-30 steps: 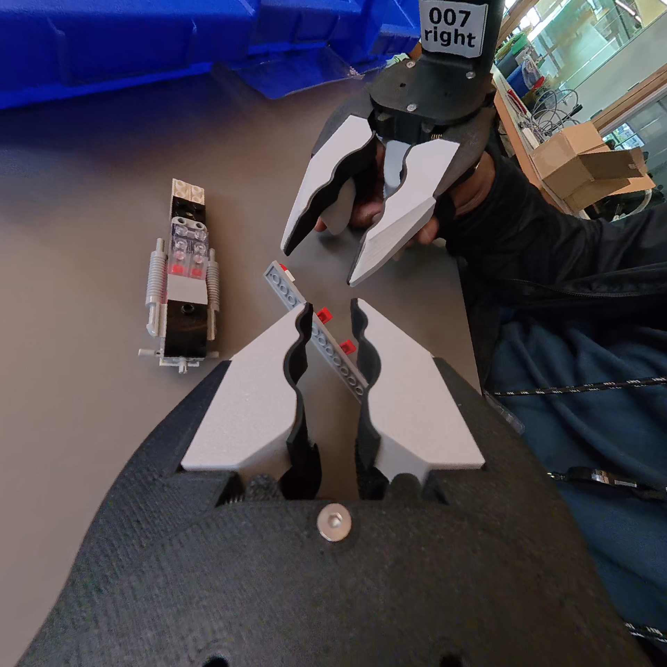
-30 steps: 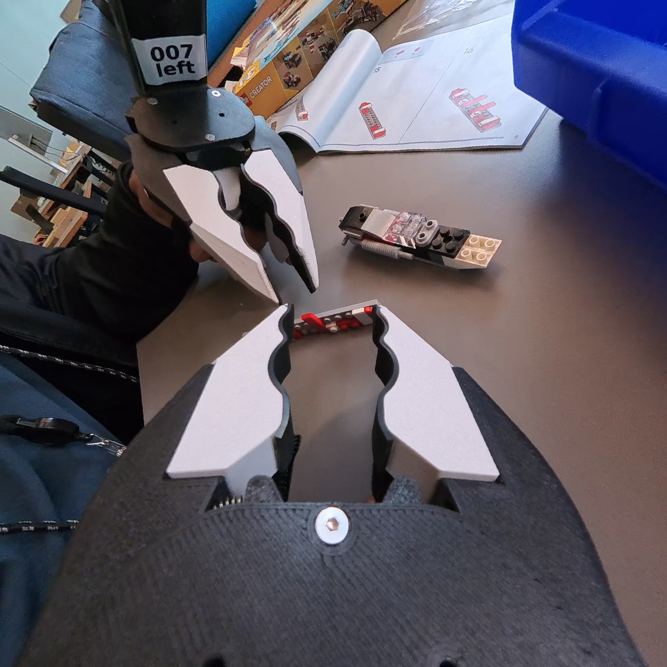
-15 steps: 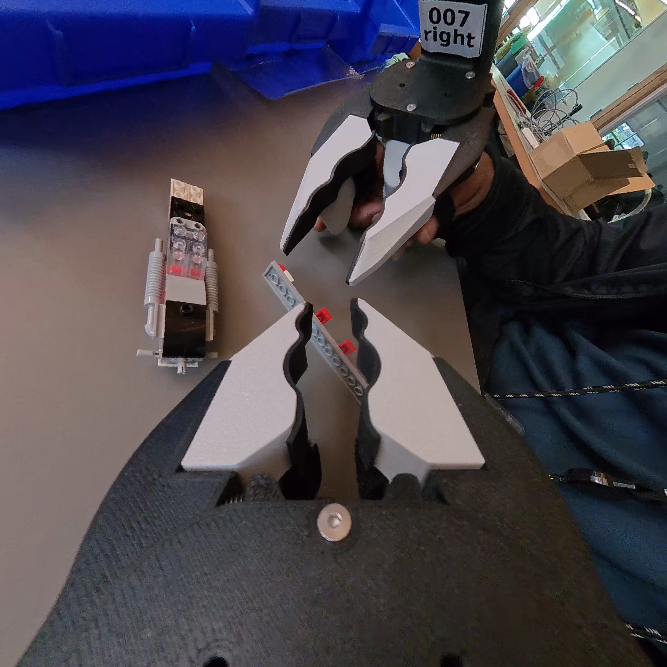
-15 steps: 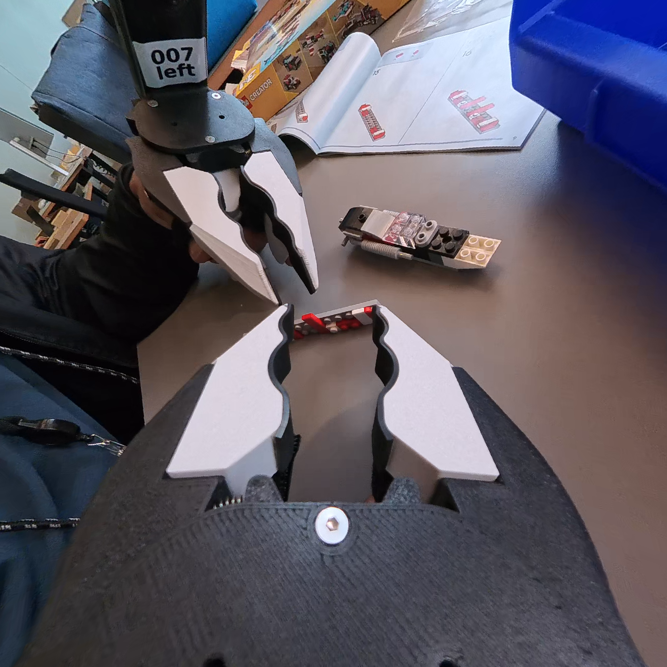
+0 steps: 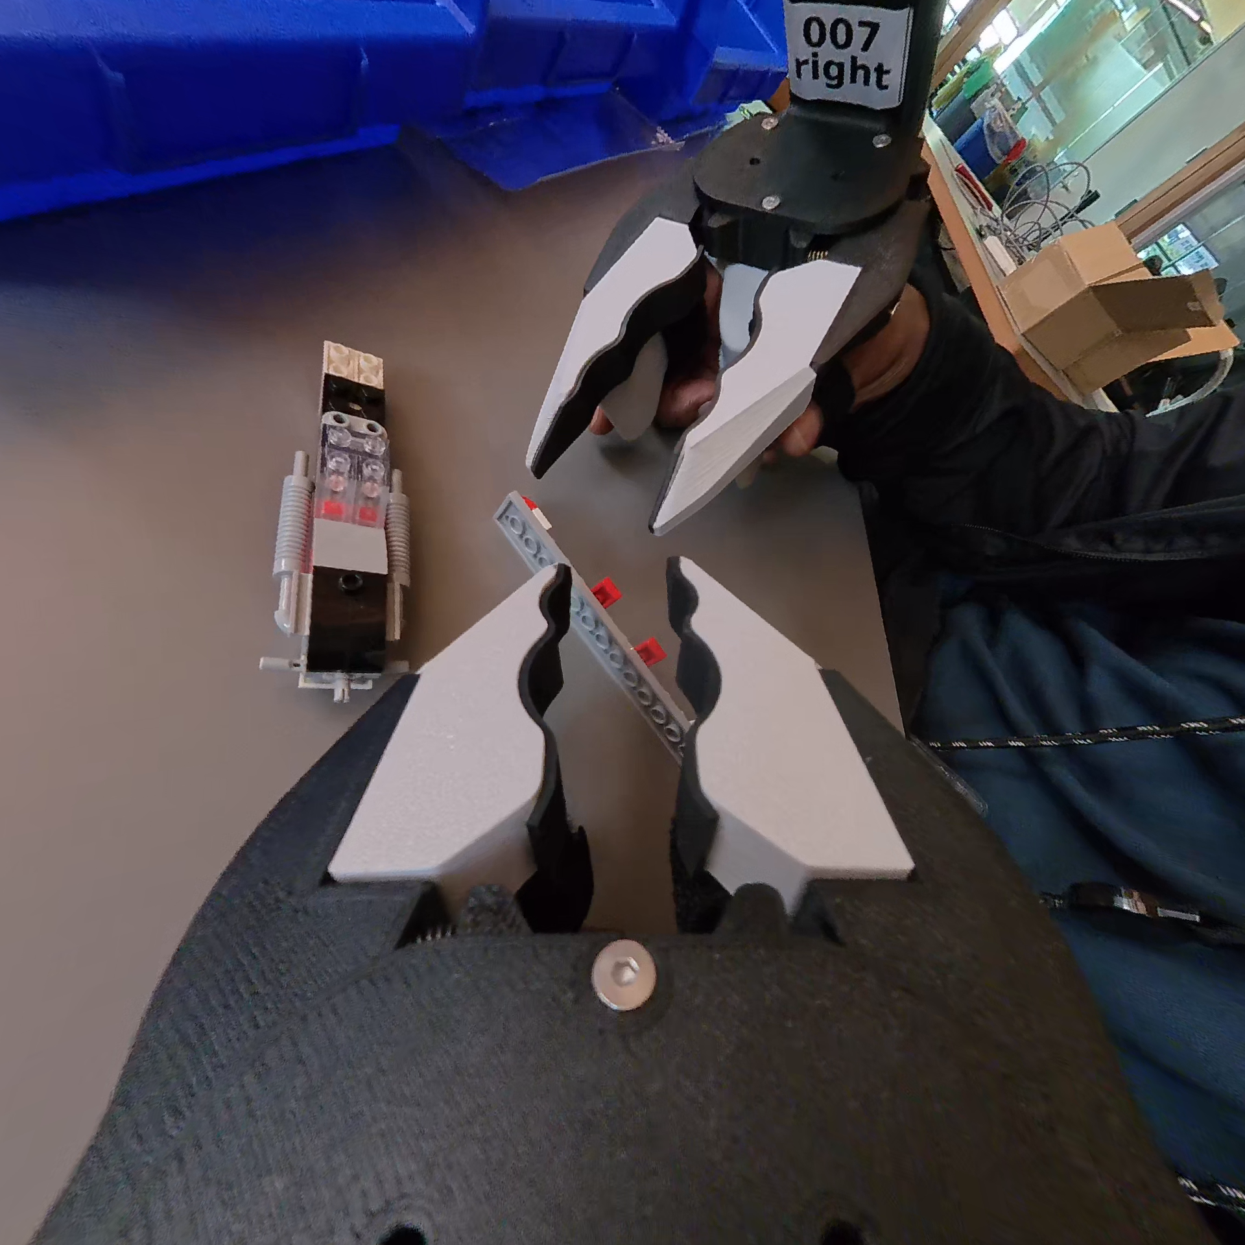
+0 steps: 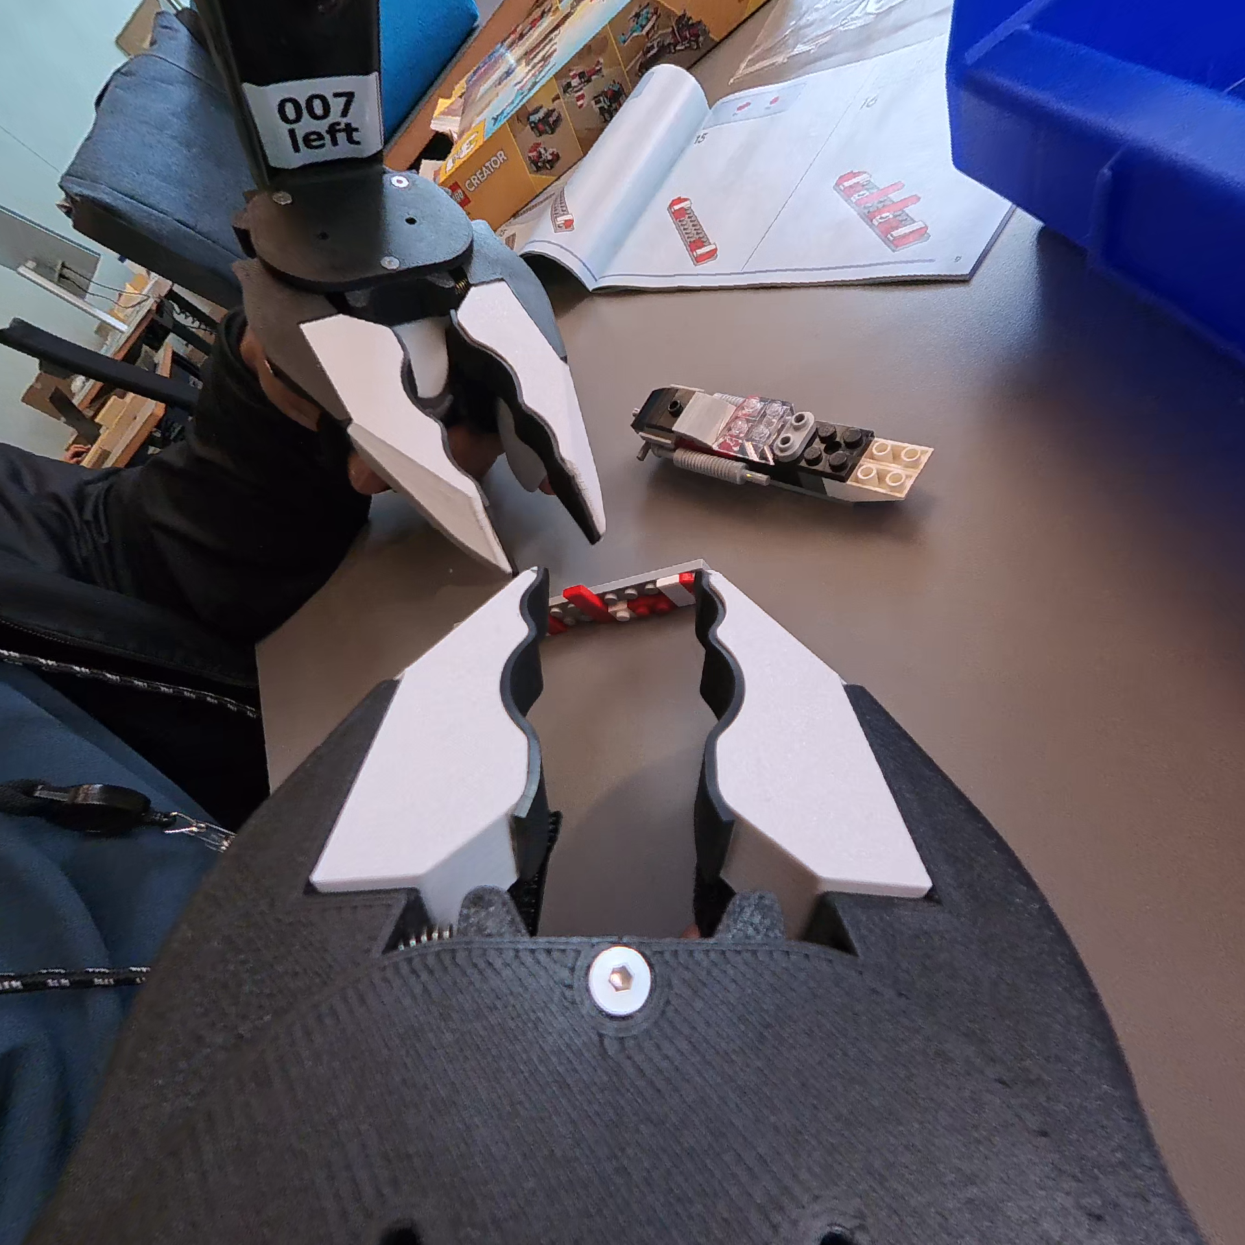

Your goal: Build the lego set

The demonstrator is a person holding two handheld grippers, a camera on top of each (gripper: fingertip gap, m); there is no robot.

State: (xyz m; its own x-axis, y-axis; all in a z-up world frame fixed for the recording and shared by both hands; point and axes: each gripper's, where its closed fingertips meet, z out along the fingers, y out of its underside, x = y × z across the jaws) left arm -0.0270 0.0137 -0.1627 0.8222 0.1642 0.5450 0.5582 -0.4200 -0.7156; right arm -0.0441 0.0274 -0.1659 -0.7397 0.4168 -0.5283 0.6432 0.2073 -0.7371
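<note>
Just beside the grey plate (image 5: pixel 593 620), your left gripper (image 5: pixel 616 572) has spread its fingers wider; your right gripper (image 6: pixel 620 579) hangs apart, unchanged. Nothing is gripped. Left of the plate lies the black model (image 5: pixel 340 539), likely next.

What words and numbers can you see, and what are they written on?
I don't read writing out, but here is where it sits.
On the right gripper, a white sticker: large clear print.
On the left gripper, another white sticker: large clear print.
On the yellow Lego box: brand print.
On the instruction booklet: tiny page numbers.
</note>
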